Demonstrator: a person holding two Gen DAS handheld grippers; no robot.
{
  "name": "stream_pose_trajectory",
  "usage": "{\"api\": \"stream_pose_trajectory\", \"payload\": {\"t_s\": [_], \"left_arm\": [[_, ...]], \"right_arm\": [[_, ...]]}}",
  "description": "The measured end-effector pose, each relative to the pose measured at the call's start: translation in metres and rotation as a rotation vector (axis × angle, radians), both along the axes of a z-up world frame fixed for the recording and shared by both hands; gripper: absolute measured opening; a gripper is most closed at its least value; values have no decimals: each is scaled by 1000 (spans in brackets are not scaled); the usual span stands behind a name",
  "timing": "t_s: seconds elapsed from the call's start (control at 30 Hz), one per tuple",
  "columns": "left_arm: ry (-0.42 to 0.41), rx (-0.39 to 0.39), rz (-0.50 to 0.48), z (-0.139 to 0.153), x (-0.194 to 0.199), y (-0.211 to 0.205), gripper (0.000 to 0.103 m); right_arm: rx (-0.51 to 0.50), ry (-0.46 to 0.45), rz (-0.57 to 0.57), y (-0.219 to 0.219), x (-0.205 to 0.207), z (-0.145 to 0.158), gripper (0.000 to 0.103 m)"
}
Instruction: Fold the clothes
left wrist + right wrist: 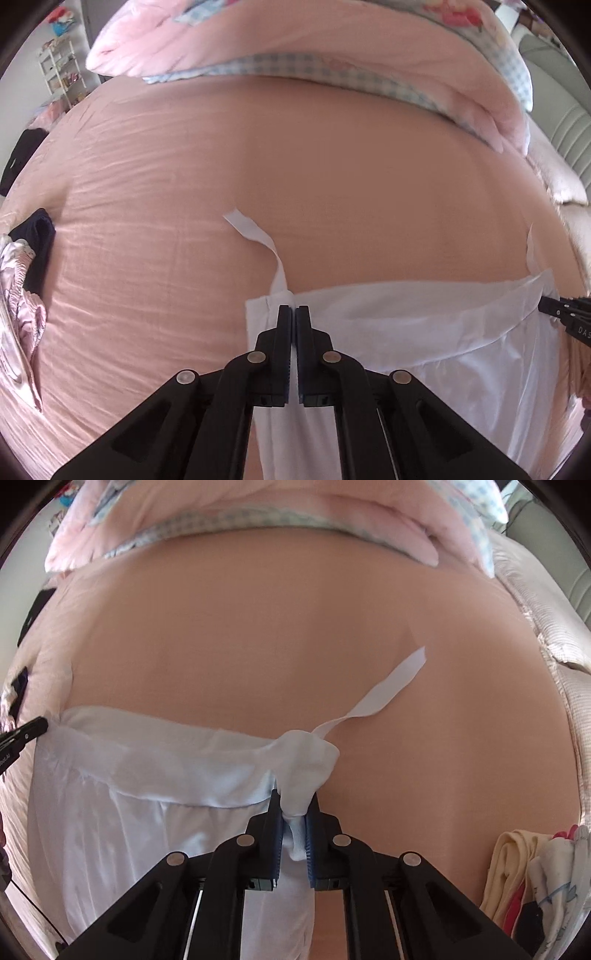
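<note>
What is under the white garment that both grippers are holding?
Around the white garment only the pink bedsheet shows, so it apparently lies on that sheet. The left gripper and right gripper pinch its top corners. Whatever lies beneath the cloth is covered.

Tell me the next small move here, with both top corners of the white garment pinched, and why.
Probably carry both corners forward and lay the top edge flat on the pink bedsheet. The left hand-held gripper and right hand-held gripper are each shut on a top corner of the white garment, its edge sagging between them and its straps loose, so it looks unspread.
</note>
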State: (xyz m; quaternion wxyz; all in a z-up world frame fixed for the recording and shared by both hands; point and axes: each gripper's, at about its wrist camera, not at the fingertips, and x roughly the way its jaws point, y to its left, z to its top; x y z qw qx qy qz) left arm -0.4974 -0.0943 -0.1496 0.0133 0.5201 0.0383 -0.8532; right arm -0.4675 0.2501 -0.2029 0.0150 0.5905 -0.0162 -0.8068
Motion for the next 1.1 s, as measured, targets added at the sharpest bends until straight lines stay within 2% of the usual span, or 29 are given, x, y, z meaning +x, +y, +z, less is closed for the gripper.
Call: {"api": "stream_pose_trajectory", "payload": {"t_s": [0.1,0.2,0.3,0.37,0.47,0.53,0.6,0.67,0.73,0.8,1.0,1.1], "left_arm": [[37,-5,31,9,-9,-18,1],[39,-3,61,5,-21,-35,1],[-19,88,57,-5,-29,-44,1],[-39,92,26,-7,-24,-36,2],[-67,97,-21,-10,-17,-25,13],[-87,100,-52,-13,-13,-17,23],[-106,104,-83,-15,-8,-10,25],[-117,104,-105,-16,-5,-5,25],[-103,92,-97,-14,-9,-8,2],[-89,80,-89,-12,-13,-11,2],[-47,44,-65,-5,-25,-20,2],[-26,26,-53,-2,-31,-25,2]], "right_arm": [[-13,43,-29,6,2,8,8],[-36,73,-73,18,4,8,8],[-61,29,-78,21,5,1,9],[-78,0,-81,24,5,-4,10],[-104,-45,-85,28,5,-11,14],[-86,-32,-65,23,9,-4,17],[-77,-40,-45,17,11,-5,17],[-55,-75,-34,13,12,-13,17],[-40,-94,-41,12,13,-19,17],[-33,-93,-51,11,16,-21,16],[-44,40,-68,6,35,5,10],[-67,72,-93,7,42,8,10]]}}
